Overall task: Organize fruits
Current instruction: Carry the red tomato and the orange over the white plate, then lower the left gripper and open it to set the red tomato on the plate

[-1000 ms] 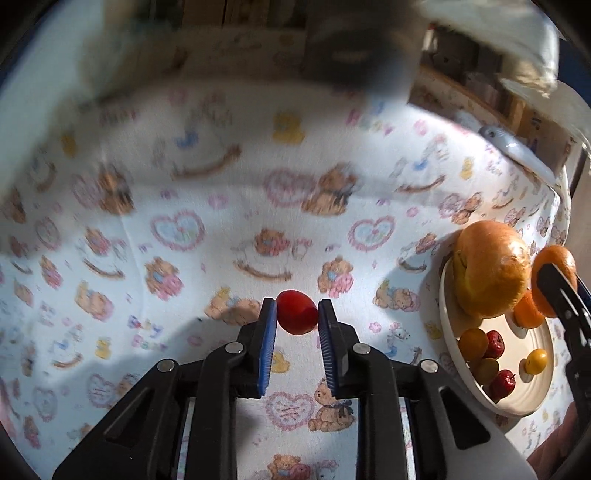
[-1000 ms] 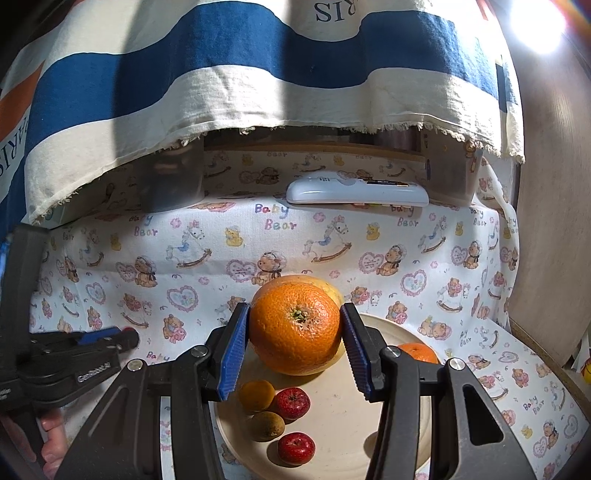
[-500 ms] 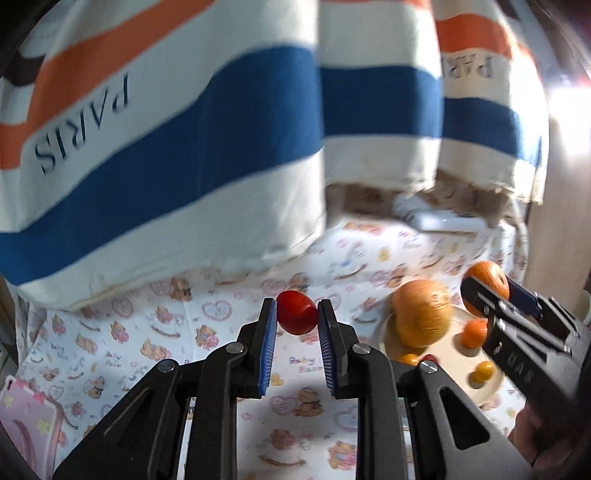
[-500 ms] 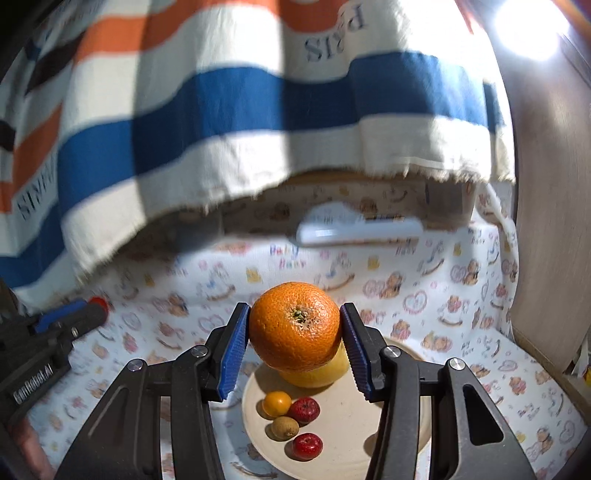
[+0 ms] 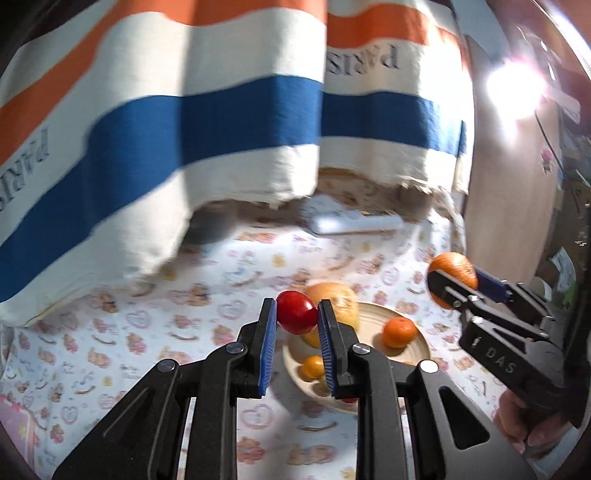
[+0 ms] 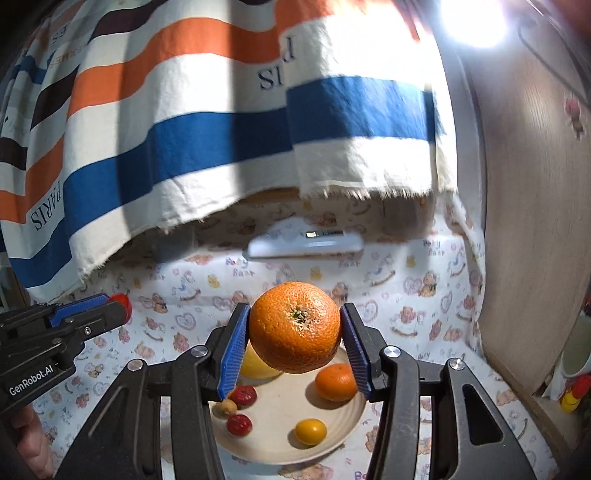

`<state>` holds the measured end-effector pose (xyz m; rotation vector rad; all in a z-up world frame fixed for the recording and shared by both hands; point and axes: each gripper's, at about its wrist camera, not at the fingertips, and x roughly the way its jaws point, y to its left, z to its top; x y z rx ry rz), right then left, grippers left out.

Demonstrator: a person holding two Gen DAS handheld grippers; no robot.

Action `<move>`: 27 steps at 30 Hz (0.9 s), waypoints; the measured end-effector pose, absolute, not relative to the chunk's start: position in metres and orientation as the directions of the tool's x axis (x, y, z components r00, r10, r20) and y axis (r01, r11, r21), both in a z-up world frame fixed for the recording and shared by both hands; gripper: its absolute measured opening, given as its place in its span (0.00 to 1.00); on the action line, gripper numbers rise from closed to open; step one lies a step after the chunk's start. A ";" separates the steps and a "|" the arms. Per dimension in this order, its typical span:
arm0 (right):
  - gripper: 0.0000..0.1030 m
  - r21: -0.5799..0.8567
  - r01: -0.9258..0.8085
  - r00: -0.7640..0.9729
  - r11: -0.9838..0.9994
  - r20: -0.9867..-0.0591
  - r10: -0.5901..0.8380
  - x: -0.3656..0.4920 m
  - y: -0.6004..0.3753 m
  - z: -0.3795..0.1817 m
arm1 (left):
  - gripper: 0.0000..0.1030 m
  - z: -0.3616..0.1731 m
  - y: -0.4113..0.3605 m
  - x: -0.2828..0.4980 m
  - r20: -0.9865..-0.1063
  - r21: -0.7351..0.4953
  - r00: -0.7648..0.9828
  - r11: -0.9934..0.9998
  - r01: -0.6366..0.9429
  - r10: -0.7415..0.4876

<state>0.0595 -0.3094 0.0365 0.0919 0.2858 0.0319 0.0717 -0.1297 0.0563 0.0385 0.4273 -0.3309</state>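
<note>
My left gripper [image 5: 296, 317] is shut on a small red fruit [image 5: 295, 312], held in the air above the bear-print cloth, just left of the cream plate [image 5: 413, 360]. My right gripper [image 6: 295, 328] is shut on a large orange [image 6: 294, 326], lifted above the plate [image 6: 280, 417]. On the plate lie a big yellow fruit [image 5: 338, 304], a small orange [image 6: 335, 382], two small red fruits [image 6: 243, 395], a yellow one [image 6: 310, 431] and a brownish one [image 6: 226, 407]. Each gripper shows in the other's view: the right [image 5: 452, 286], the left [image 6: 118, 306].
A striped cloth with "PARIS" lettering [image 6: 184, 129] hangs over the back of the table. A white remote-like device [image 6: 306, 243] lies under its hem. A wooden panel [image 6: 535, 221] stands on the right, with a cup [image 6: 576, 354] beyond it. A bright lamp [image 6: 472, 22] glares at the top right.
Both grippers have risen and pulled back with their fruits still held. The left gripper has swung toward the plate, which now lies straight ahead of it.
</note>
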 end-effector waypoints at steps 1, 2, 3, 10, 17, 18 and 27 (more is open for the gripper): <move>0.49 0.104 -0.024 0.951 0.994 -0.305 0.055 0.063 -0.313 0.033 | 0.21 0.055 -0.134 0.072 -0.418 -0.027 0.853 0.943 0.331 -0.311; 0.49 0.116 -0.035 0.940 0.993 -0.332 0.072 0.067 -0.318 0.030 | 0.21 0.053 -0.139 0.073 -0.423 -0.028 0.849 0.941 0.338 -0.317; 0.49 0.135 -0.050 0.928 0.990 -0.360 0.096 0.072 -0.324 0.028 | 0.21 0.051 -0.144 0.076 -0.434 -0.035 0.839 0.937 0.347 -0.328; 0.49 0.255 -0.051 0.883 0.966 -0.440 0.163 0.090 -0.356 0.017 | 0.21 0.026 -0.168 0.107 -0.534 -0.145 0.736 0.903 0.404 -0.416; 0.49 0.331 -0.010 0.787 0.944 -0.580 0.212 0.116 -0.377 -0.006 | 0.21 0.002 -0.185 0.132 -0.616 -0.203 0.629 0.867 0.455 -0.474; 0.49 0.328 -0.011 0.772 0.945 -0.598 0.216 0.119 -0.375 -0.009 | 0.21 -0.001 -0.186 0.132 -0.617 -0.204 0.626 0.865 0.459 -0.477; 0.50 0.292 -0.022 0.719 0.956 -0.660 0.219 0.130 -0.365 -0.025 | 0.21 -0.024 -0.192 0.137 -0.643 -0.178 0.603 0.858 0.483 -0.472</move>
